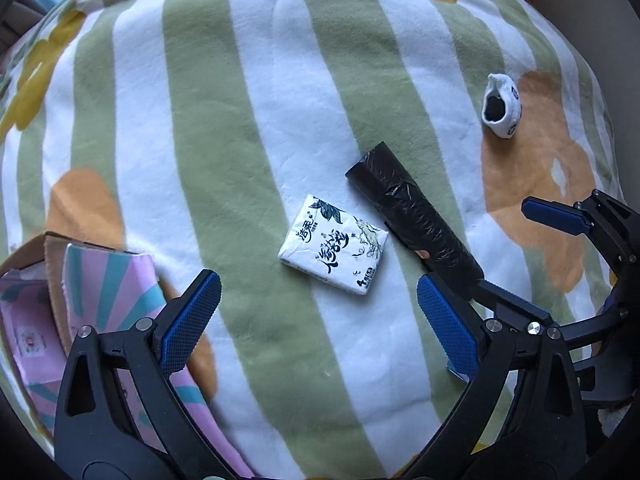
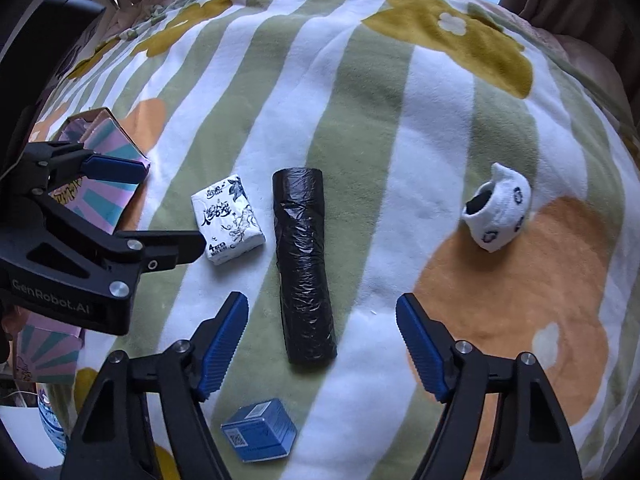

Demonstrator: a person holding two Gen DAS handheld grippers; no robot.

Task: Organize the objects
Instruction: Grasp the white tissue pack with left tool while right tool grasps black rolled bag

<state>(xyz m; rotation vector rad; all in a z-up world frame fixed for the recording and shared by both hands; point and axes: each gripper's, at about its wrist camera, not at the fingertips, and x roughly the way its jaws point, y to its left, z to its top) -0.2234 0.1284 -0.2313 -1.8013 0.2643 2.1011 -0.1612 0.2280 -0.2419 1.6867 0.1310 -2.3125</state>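
Note:
On a green-and-white striped blanket [image 1: 248, 100] lie a white tissue pack [image 1: 334, 246] with black lettering, a black roll of plastic bags [image 1: 412, 216] and a balled white sock [image 1: 502, 106]. My left gripper [image 1: 318, 282] hangs open just above the tissue pack's near edge, its blue pads apart from it. My right gripper [image 2: 322, 302] straddles the near half of the black roll [image 2: 304, 264]; it is open, with a gap between each pad and the roll. The tissue pack [image 2: 228, 220] lies left of the roll and the sock [image 2: 498, 210] far to the right.
A pink-and-teal striped box [image 1: 108, 280] with an open flap sits at the blanket's left, beside my left gripper. A small blue box [image 2: 260, 434] lies close under my right gripper. The blanket has orange and mustard flower patches.

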